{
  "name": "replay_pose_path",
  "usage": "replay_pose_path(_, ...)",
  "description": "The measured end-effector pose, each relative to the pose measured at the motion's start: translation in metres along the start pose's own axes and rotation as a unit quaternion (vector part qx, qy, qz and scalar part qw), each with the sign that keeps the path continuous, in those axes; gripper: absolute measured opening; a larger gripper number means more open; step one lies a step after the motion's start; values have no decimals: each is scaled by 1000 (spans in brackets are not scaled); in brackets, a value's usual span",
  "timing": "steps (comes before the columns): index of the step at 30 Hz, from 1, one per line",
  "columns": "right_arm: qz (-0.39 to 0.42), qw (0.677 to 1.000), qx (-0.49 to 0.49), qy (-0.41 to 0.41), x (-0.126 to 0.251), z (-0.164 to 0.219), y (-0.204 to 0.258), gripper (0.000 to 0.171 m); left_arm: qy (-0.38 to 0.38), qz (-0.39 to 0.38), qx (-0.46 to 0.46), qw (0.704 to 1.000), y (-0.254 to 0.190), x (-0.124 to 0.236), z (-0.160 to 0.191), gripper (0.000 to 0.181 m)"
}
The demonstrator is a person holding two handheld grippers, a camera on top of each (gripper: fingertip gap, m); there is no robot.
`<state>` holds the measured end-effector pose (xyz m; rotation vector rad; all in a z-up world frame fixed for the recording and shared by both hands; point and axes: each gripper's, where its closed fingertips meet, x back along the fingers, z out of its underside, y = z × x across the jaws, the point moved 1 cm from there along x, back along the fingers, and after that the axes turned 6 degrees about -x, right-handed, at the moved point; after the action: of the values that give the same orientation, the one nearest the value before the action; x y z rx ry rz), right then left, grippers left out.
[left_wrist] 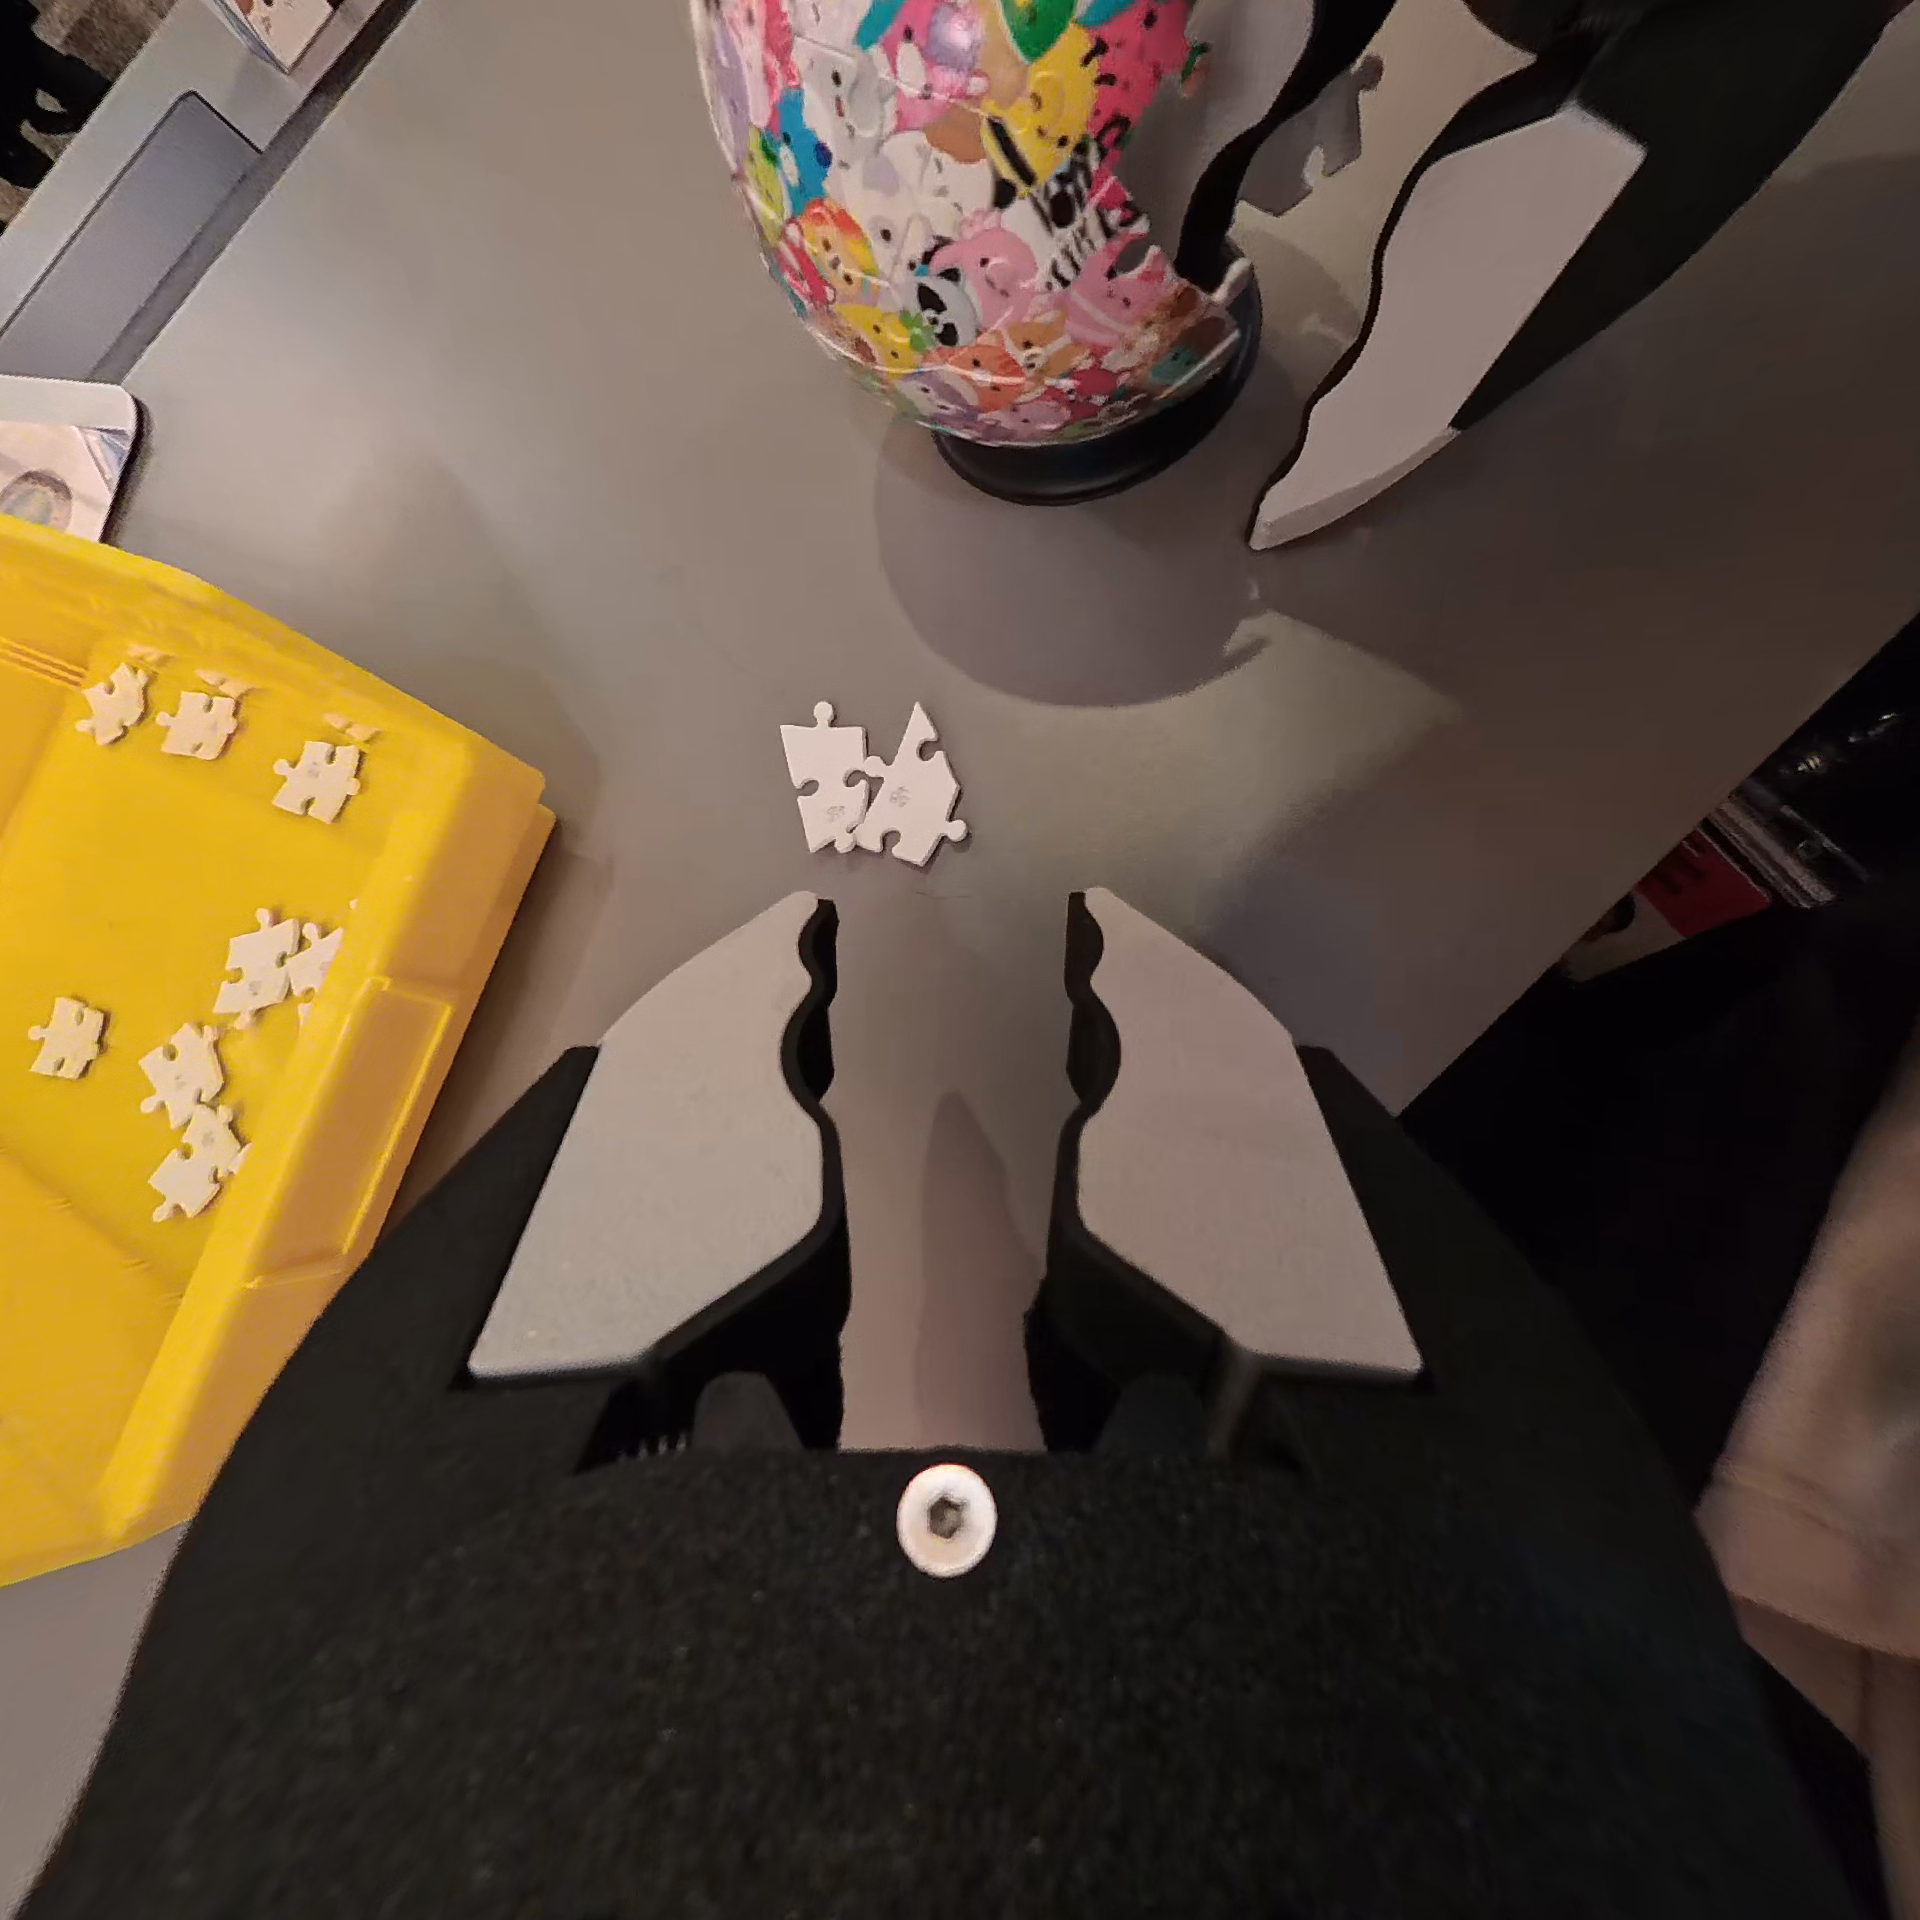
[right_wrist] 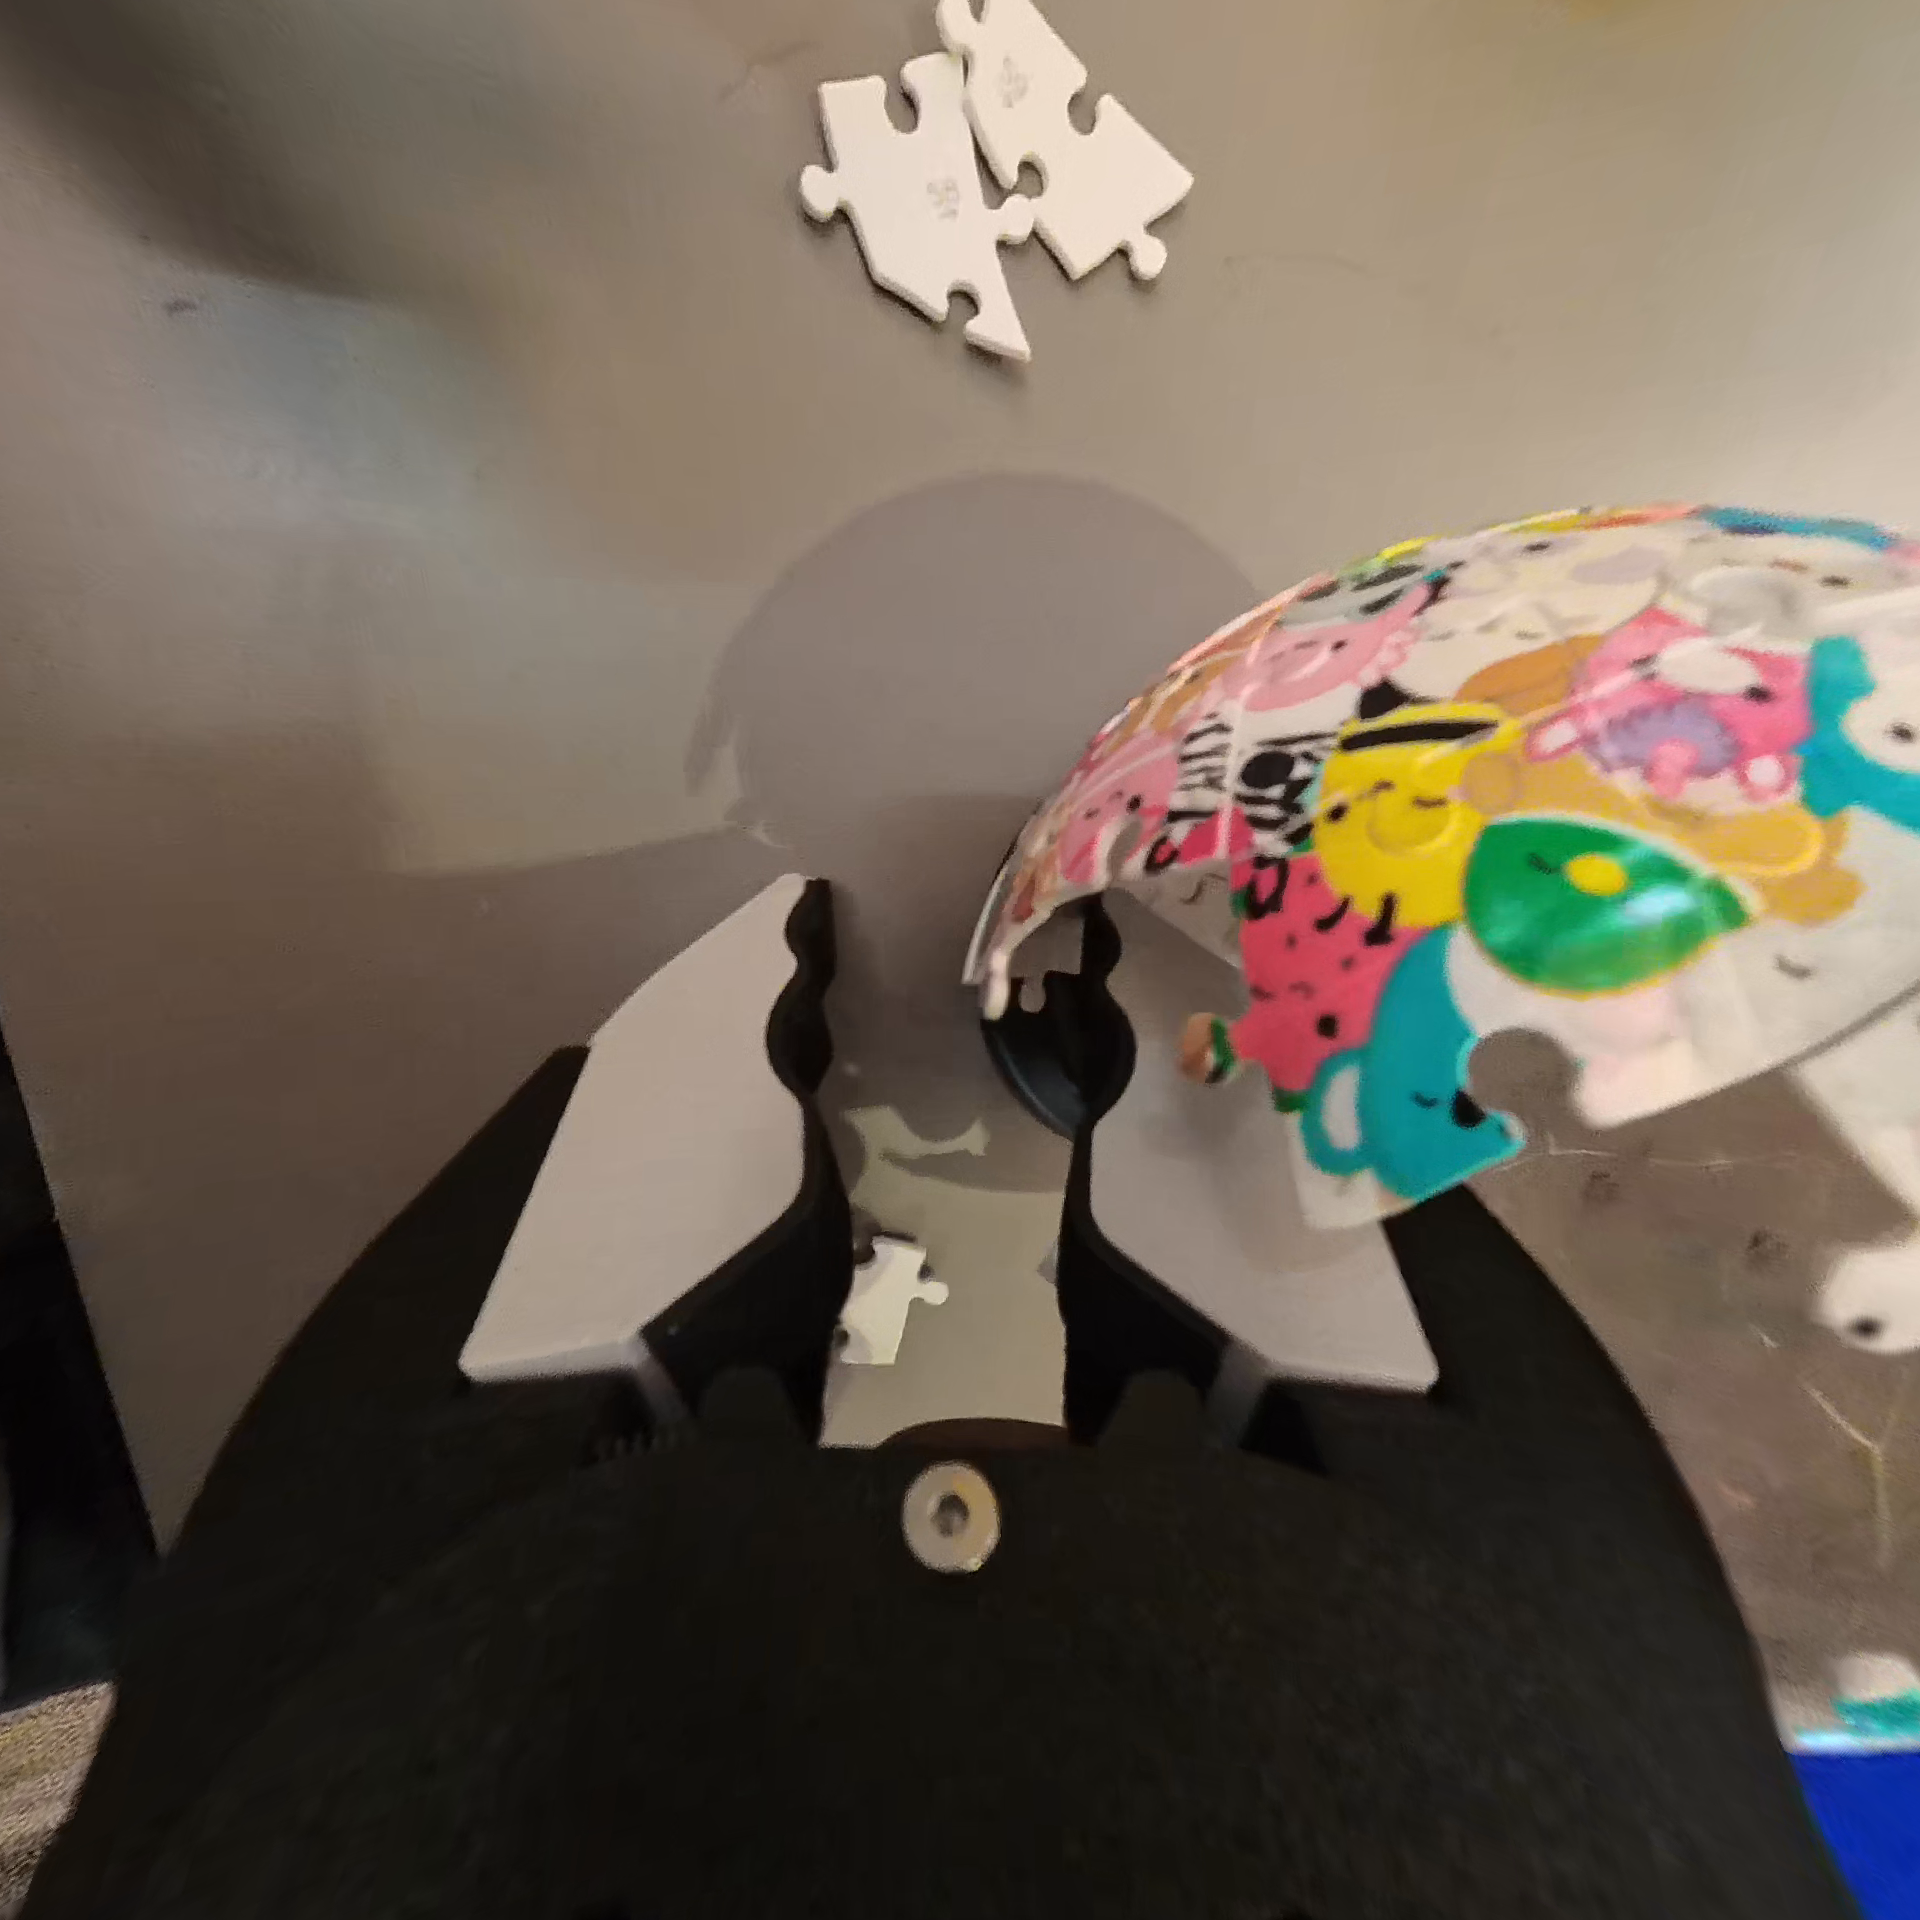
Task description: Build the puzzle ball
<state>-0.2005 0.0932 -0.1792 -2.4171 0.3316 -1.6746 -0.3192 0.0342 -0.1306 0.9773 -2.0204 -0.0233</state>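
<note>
The puzzle ball point(left_wrist: 966, 218) sits on its dark stand point(left_wrist: 1101, 457) at the far side of my grey table point(left_wrist: 468, 416), still unfinished. Two joined white pieces point(left_wrist: 871, 781) lie face-down just ahead of my left tongs point(left_wrist: 948, 914), which are apart and empty. My right tongs point(right_wrist: 948, 914) are apart too, right beside the ball's open edge. The ball's top is cut off, and I can't make out the gap's shape. Spare pieces sit in the yellow bin point(left_wrist: 416, 1039) on the left.
</note>
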Motion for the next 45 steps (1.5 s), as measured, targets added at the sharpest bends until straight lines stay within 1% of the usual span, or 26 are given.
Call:
replay_pose_path(3, 3, 1000, 6, 5, 0, 0, -1, 42, -1, 2, 3, 1000, 1, 0, -1, 42)
replay_pose_path(5, 63, 998, 10, 14, -5, 4, -15, 22, -2, 2, 2, 1000, 2, 0, -3, 42)
replay_pose_path(7, 76, 997, 18, 10, -6, 4, -17, 21, -4, 3, 1, 1000, 2, 1, -5, 42)
replay_pose_path(14, 80, 996, 26, 21, -4, 5, -16, 21, -3, 9, -1, 1000, -2, -1, -8, 42)
replay_pose_path(15, 80, 996, 28, 22, -3, 6, -15, 23, -3, 9, -2, 1000, -2, 0, -9, 42)
replay_pose_path(18, 66, 997, 27, 7, 7, 5, -7, 55, -6, 9, -1, 1000, -3, 2, -11, 42)
replay_pose_path(20, 58, 998, 22, 5, 11, 8, 0, 60, -9, 12, 2, 1000, -4, 3, -13, 42)
replay_pose_path(21, 55, 998, 26, 6, 12, 11, 3, 67, -9, 14, 1, 1000, -5, 3, -13, 42)
replay_pose_path(23, 57, 998, 13, 3, 12, 12, 3, 62, -9, 14, -1, 1000, -6, 3, -14, 42)
replay_pose_path(25, 60, 998, 7, 8, 12, 13, 1, 66, -13, 17, -5, 1000, -9, 3, -17, 42)
replay_pose_path(27, 62, 998, 7, 9, 11, 12, -2, 64, -14, 16, -11, 1000, -11, 3, -19, 42)
replay_pose_path(28, 63, 998, 2, 11, 9, 11, -5, 60, -14, 16, -12, 1000, -11, 4, -20, 42)
replay_pose_path(31, 57, 998, -3, 16, 4, 12, -9, 40, -14, 15, -10, 1000, -10, 5, -19, 42)
replay_pose_path(32, 50, 999, -6, 19, 2, 13, -8, 29, -15, 16, -8, 1000, -9, 6, -19, 42)
replay_pose_path(35, 92, 995, 10, 30, -1, 15, -16, 20, -16, 15, -5, 1000, -7, 8, -18, 42)
replay_pose_path(39, 114, 992, 28, 45, -2, 13, -19, 19, -18, 21, 3, 1000, -4, 7, -15, 41)
replay_pose_path(40, 118, 991, 31, 47, -1, 12, -21, 26, -16, 22, 3, 1000, -4, 6, -14, 42)
replay_pose_path(43, 105, 993, 26, 46, 0, 13, -21, 30, -15, 26, 4, 1000, -4, 5, -11, 42)
replay_pose_path(45, 88, 995, 23, 43, -1, 13, -17, 24, -14, 30, 5, 999, -4, 3, -10, 42)
